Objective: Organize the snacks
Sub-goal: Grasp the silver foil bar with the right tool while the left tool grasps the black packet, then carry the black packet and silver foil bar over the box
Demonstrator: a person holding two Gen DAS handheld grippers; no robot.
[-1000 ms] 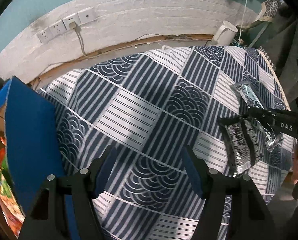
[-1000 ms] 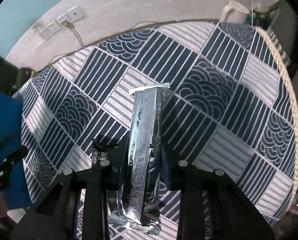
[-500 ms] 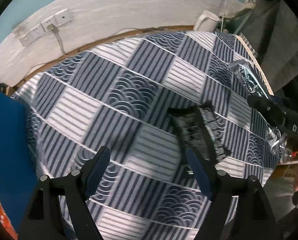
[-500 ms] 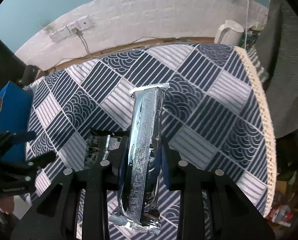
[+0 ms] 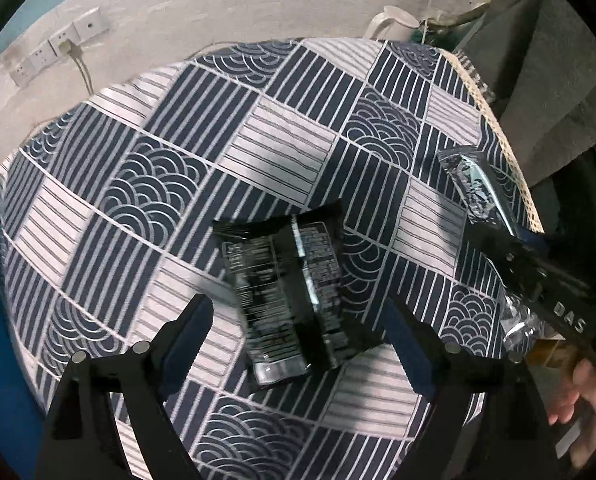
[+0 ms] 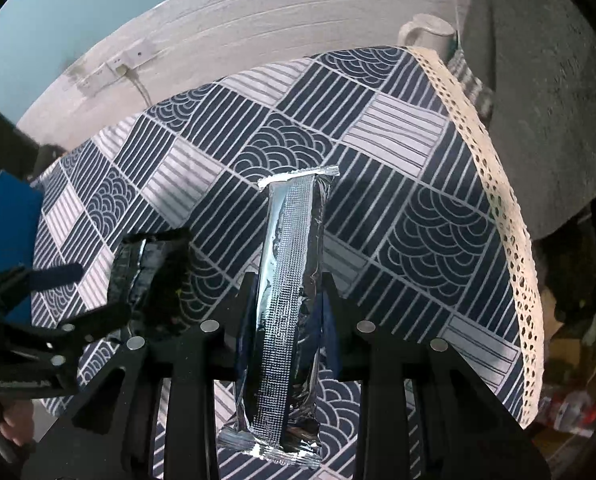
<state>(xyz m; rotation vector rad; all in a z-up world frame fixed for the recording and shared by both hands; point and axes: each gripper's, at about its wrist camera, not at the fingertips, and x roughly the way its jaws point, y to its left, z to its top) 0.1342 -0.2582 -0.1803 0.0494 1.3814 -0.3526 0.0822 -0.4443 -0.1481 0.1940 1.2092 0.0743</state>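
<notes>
A black snack packet [image 5: 286,292] lies flat on the blue-and-white patterned tablecloth [image 5: 282,148]. My left gripper [image 5: 298,332] is open, its blue-padded fingers on either side of the packet's near end, just above it. My right gripper [image 6: 286,304] is shut on a long silver foil snack bar [image 6: 290,280], held off the table, and it shows at the right of the left wrist view [image 5: 509,256] with the bar [image 5: 473,188]. The black packet [image 6: 150,268] and the left gripper [image 6: 62,296] show at the left of the right wrist view.
A blue box [image 6: 6,224] stands at the table's left edge. A white kettle [image 5: 389,24] stands at the far edge by the white brick wall with sockets [image 5: 58,48]. The cloth's lace edge [image 6: 497,208] marks the table's right side, with grey fabric [image 6: 545,92] beyond.
My left gripper has swung right from the blue box to the black packet, which now lies between its open fingers. My right gripper keeps hold of the silver bar, shifted slightly.
</notes>
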